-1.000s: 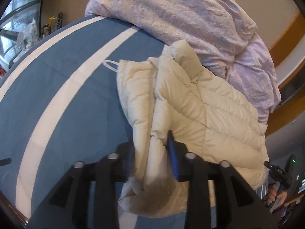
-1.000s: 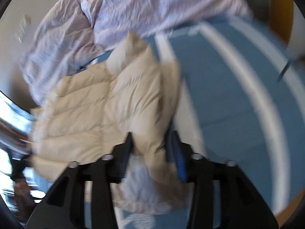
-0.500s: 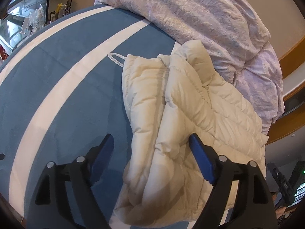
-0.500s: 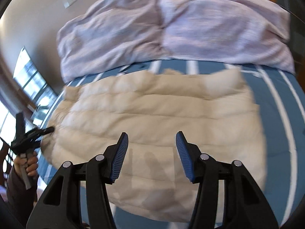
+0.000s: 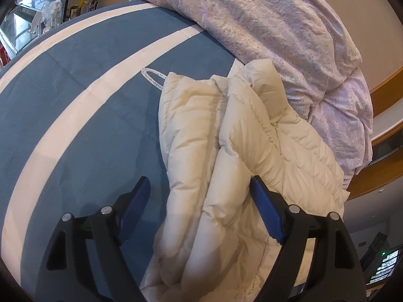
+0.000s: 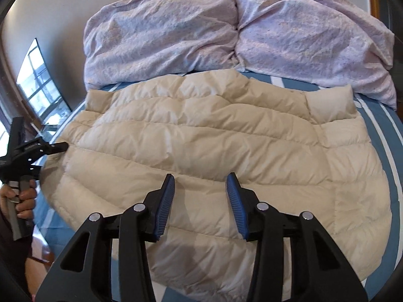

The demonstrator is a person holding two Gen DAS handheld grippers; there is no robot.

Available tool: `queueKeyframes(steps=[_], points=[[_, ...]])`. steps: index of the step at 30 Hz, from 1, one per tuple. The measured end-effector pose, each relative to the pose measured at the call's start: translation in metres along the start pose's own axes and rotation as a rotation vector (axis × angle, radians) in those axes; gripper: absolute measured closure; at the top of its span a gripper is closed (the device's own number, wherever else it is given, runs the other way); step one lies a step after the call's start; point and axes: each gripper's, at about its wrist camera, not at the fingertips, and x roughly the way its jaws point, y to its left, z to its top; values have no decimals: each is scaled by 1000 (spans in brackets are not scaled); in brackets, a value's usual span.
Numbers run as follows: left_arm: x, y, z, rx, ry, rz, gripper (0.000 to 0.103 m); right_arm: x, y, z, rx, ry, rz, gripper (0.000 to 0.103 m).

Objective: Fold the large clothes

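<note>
Both hand-held grippers tilted down over the cream puffer jacket, left hand-held gripper spread, right hand-held gripper narrowing, empty

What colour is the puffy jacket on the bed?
Cream. The puffy jacket shows best in the right wrist view, spread flat on the bed.

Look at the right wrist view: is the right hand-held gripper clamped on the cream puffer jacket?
No. The right hand-held gripper hovers with its jaws apart above the cream puffer jacket, which lies flat on the bed.
</note>
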Motion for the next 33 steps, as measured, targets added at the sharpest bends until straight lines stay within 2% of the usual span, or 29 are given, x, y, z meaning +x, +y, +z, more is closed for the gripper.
queueKeyframes(steps=[5,9,13,16,18,21,24,33], points=[[3,-2,2,-16,-4,-7,22,17,-2,-1,11,-5,-14,58],[6,-4,4,-19,-4,-10,24,36,-2,-6,21,28,-19,57],[9,-9,3,-25,2,-27,36,44,-2,-10,21,41,-31,57],[11,-14,2,-20,-2,-37,50,46,-3,-12,28,44,-24,57],[8,-17,2,-17,-11,-49,64,46,-3,-13,33,44,-21,57],[1,-23,2,-14,-27,-72,76,46,-4,-13,37,44,-19,57],[-7,-32,2,4,-50,-88,82,46,-4,-14,38,41,-17,57],[-42,-81,8,48,-110,-209,85,47,-3,-15,49,41,-14,57]])
